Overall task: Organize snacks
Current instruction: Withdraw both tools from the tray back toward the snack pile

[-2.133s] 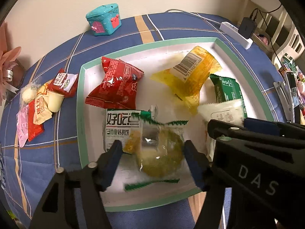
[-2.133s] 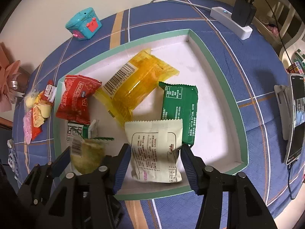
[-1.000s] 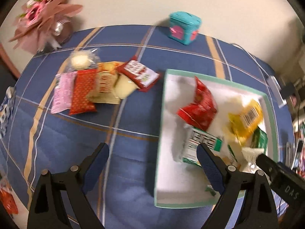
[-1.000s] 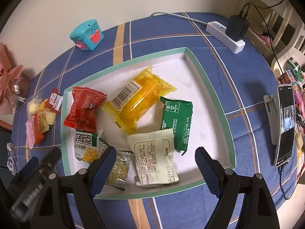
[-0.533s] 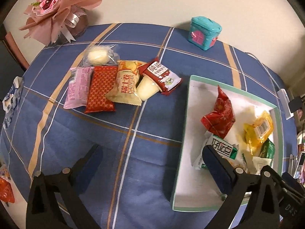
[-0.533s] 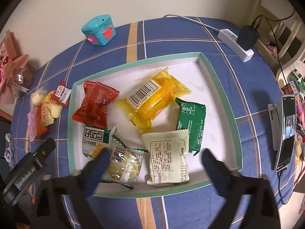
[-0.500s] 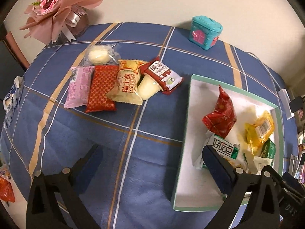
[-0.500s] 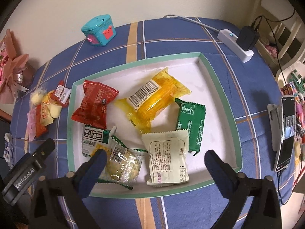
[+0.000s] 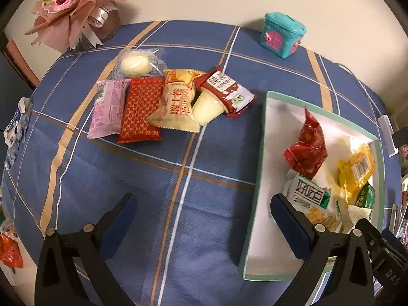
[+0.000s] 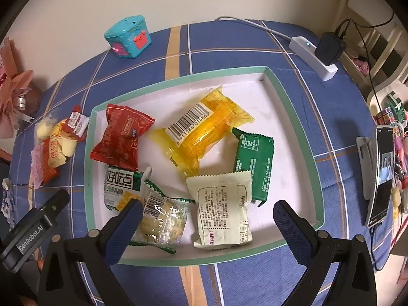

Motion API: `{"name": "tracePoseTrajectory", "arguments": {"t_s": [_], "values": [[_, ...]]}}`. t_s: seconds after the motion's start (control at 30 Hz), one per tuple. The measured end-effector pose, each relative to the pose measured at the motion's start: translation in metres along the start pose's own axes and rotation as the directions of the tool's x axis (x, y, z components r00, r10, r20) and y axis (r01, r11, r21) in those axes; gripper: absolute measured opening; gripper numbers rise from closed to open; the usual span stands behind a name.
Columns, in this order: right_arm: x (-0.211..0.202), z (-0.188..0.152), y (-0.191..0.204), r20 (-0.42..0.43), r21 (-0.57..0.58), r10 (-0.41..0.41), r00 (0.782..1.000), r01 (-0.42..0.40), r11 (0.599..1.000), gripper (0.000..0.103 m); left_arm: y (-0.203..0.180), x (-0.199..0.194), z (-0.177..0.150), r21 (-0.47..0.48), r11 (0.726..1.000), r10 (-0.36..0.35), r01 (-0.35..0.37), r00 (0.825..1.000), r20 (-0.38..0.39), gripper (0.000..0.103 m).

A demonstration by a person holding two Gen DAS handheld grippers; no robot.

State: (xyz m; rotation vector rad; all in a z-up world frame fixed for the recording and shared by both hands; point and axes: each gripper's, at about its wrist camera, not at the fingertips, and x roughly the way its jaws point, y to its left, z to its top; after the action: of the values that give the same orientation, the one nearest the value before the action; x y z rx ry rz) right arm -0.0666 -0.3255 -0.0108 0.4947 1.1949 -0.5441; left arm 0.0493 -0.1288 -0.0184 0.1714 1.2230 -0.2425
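Six snacks already lie in the tray: red pack, yellow pack, green pack, cream pack, white-green pack and a clear cookie pack. Six more sit in a cluster on the tabletop, well apart from the tray's near wall: pink pack, red patterned pack, beige pack, a pale jelly cup under a red-white pack, and a clear-wrapped bun. We judge we are between picks, about halfway through; the next move calls for swinging a claw over the loose cluster, and the red-white pack on top looks easiest. Left claw hangs over bare cloth beside the tray, jaws spread fully apart, nothing held or touched. Right claw hovers over the tray's near side, jaws equally wide, framing the cookie and cream packs, gripping neither. Teal toy box and bouquet stand at the back, not in our way.
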Motion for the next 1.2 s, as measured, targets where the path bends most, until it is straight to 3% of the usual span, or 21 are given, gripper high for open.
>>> {"name": "tracePoseTrajectory", "arguments": {"t_s": [0.13,0.5,1.2], "values": [[0.002,-0.001,0.010,-0.013,-0.004,0.012,1.000,-0.012,1.000,0.103,0.024,0.002,0.006,-0.074,0.997,-0.022,0.021,1.000,-0.007,0.103],[0.006,-0.004,0.059,-0.027,-0.068,0.029,0.999,-0.031,0.997,0.103,0.115,0.010,0.020,-0.271,0.961,0.041,-0.044,0.999,-0.017,0.103],[0.008,-0.020,0.175,0.004,-0.215,0.092,0.996,-0.089,0.973,0.103,0.205,0.020,0.032,-0.396,0.914,0.091,-0.089,0.996,-0.013,0.103]]}}
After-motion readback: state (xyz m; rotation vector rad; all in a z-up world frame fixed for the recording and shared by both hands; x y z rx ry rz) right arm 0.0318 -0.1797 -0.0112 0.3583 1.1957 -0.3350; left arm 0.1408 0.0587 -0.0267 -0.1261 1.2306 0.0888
